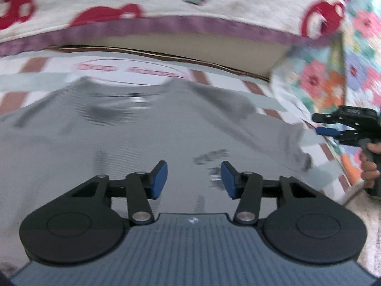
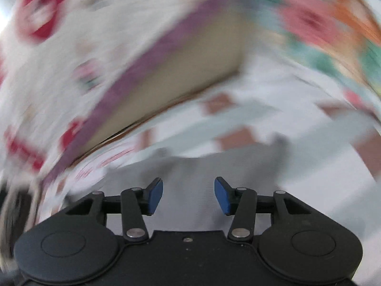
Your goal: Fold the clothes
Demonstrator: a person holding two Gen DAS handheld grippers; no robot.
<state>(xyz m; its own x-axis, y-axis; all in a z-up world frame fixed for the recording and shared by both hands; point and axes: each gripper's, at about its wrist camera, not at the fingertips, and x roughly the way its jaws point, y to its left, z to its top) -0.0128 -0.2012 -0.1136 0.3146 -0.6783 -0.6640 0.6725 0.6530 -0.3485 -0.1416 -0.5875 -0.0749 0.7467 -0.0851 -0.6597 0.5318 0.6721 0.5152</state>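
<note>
A grey T-shirt [image 1: 133,133] lies spread flat on a white sheet with brown and pale green checks, its neck pointing away from me. My left gripper [image 1: 194,180] hovers open over the shirt's lower middle, with nothing between its blue pads. The right gripper [image 1: 333,128] shows at the right edge of the left wrist view, held by a hand beside the shirt's right sleeve. In the blurred right wrist view my right gripper [image 2: 188,196] is open above a grey edge of the shirt [image 2: 190,174].
A mattress [image 1: 190,45] with a purple-trimmed white and red cover rises behind the shirt's neck. A floral blanket [image 1: 333,76] lies at the right. The checked sheet [image 1: 262,95] surrounds the shirt.
</note>
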